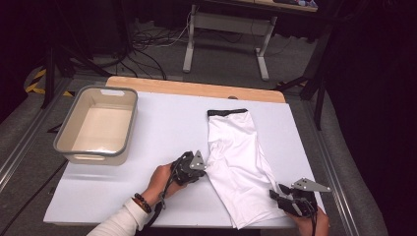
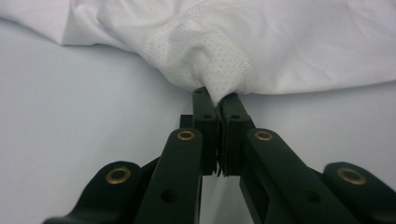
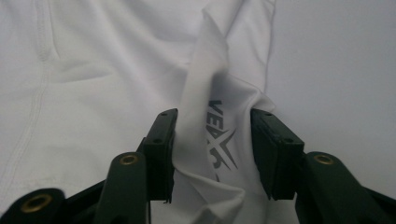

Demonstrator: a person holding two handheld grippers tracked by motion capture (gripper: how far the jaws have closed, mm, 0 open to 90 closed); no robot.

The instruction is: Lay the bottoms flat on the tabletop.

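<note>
Two hand-held grippers work on a pair of white shorts (image 1: 238, 162) lying flat on a white worktop (image 1: 162, 128), right of centre, with the black waistband at twelve o'clock and the leg openings toward six. The left hand-held gripper (image 1: 202, 167) sits at the garment's nine o'clock edge; in the left gripper view (image 2: 218, 103) its jaws are clenched tight on a small pinch of dotted mesh at the seam, likely to anchor or lift that side. The right hand-held gripper (image 1: 276, 192) waits at the shorts' five o'clock corner. In the right gripper view (image 3: 212, 130) a raised fold of hem with a grey printed logo stands between its jaws, which are only half closed; whether the pads actually press the cloth I cannot tell. Holding two opposite edges suggests the shorts are about to be folded or carried. A grey tub (image 1: 64, 137) with a beige inside stands empty at ten o'clock, well apart.
</note>
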